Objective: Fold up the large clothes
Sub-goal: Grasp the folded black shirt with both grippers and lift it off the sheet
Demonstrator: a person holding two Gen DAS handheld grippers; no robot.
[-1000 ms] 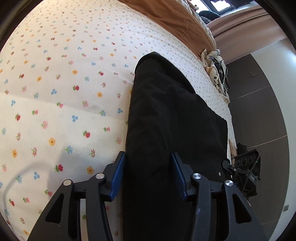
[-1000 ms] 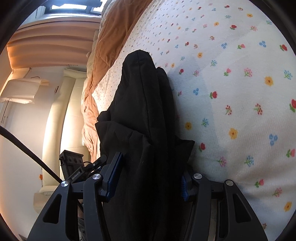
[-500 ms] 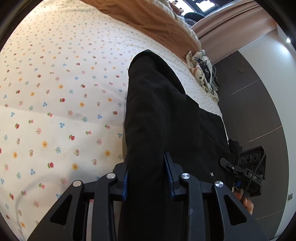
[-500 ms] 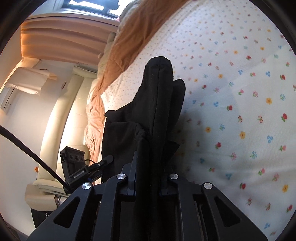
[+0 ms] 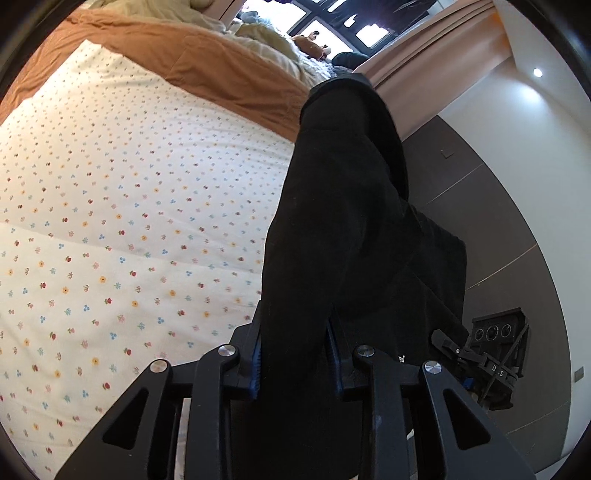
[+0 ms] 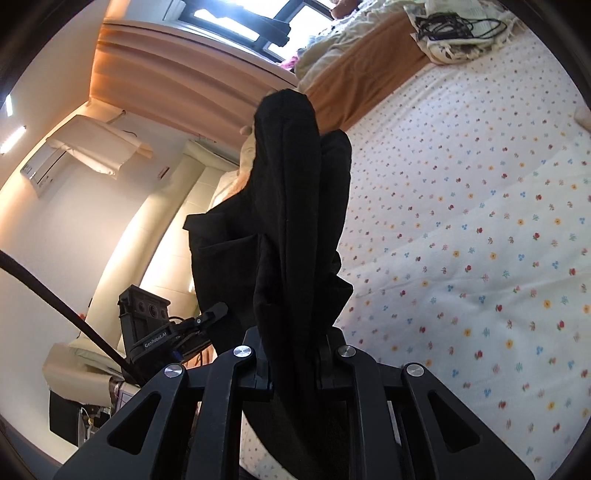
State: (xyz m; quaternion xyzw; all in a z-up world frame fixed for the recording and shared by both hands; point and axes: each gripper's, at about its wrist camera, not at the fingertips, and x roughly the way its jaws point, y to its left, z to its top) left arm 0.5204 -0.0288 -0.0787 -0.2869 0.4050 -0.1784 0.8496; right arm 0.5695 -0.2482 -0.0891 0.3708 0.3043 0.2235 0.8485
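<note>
A large black garment (image 5: 343, 221) hangs lifted above the floral bed sheet (image 5: 110, 221). My left gripper (image 5: 295, 354) is shut on one edge of it, the cloth pinched between the blue pads. My right gripper (image 6: 293, 358) is shut on another edge of the same black garment (image 6: 291, 192), which rises in folds ahead of the fingers. The right gripper's body (image 5: 495, 354) shows in the left wrist view at the lower right, and the left gripper's body (image 6: 155, 332) shows in the right wrist view at the lower left.
An orange-brown blanket (image 5: 207, 70) and pale bedding lie at the head of the bed. A cloth with black cables (image 6: 454, 33) lies near the blanket. Curtains (image 6: 177, 81) and a window are beyond. Dark wall panels (image 5: 491, 229) stand beside the bed.
Both grippers have closed on the black garment and raised it off the sheet. The views have tilted up toward the window and walls.
</note>
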